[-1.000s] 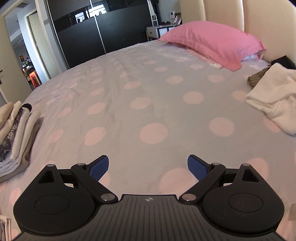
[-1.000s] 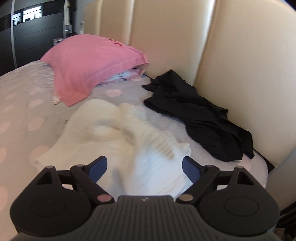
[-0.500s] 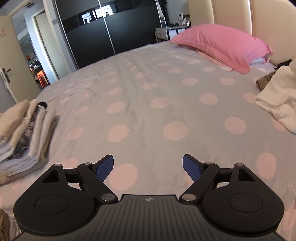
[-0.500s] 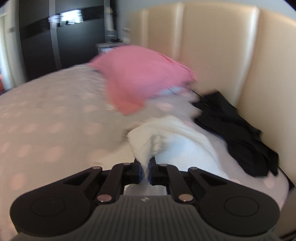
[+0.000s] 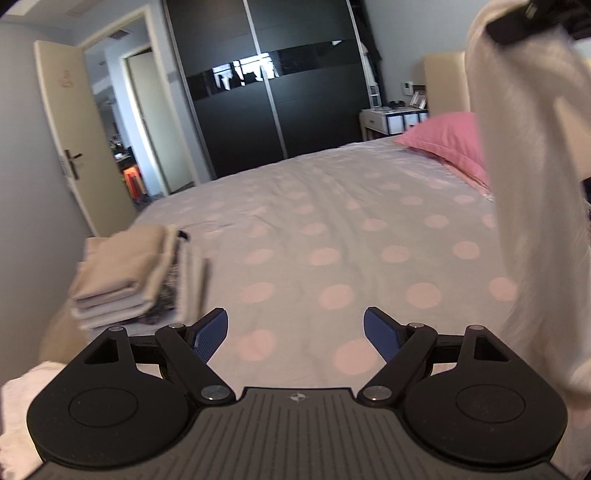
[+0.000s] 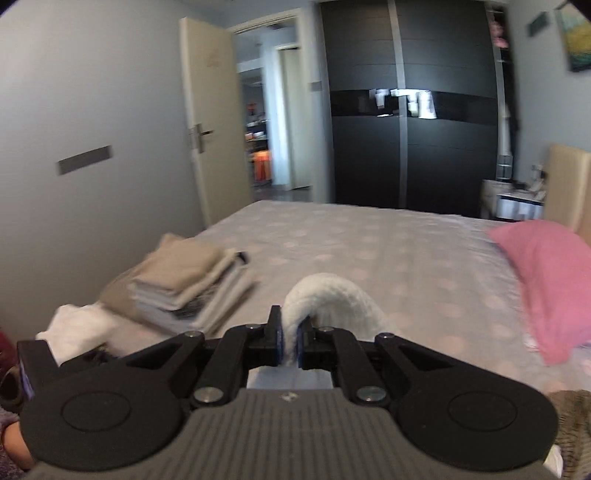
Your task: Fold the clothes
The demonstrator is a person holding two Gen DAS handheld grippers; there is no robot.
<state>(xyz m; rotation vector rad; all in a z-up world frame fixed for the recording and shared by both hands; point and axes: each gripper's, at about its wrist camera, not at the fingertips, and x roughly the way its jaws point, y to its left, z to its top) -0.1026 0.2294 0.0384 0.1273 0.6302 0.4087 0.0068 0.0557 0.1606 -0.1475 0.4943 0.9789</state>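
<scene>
My right gripper (image 6: 290, 343) is shut on a white fluffy garment (image 6: 332, 299) and holds it high above the bed. In the left wrist view the same white garment (image 5: 528, 184) hangs down long at the right, from the right gripper (image 5: 517, 22) at the top corner. My left gripper (image 5: 295, 332) is open and empty, low over the grey bedspread with pink dots (image 5: 332, 240), left of the hanging garment. A stack of folded clothes (image 5: 136, 277) lies at the bed's left edge and also shows in the right wrist view (image 6: 184, 284).
A pink pillow (image 6: 546, 280) lies at the bed's head, also in the left wrist view (image 5: 447, 144). A loose white cloth (image 6: 77, 332) lies by the stack. A brown knit item (image 6: 572, 417) is at lower right. Black wardrobe (image 5: 266, 85) and an open door (image 5: 70, 147) stand beyond.
My right gripper has lifted the white garment off the bed and swung left, away from the headboard. My left gripper has tilted up and stays open.
</scene>
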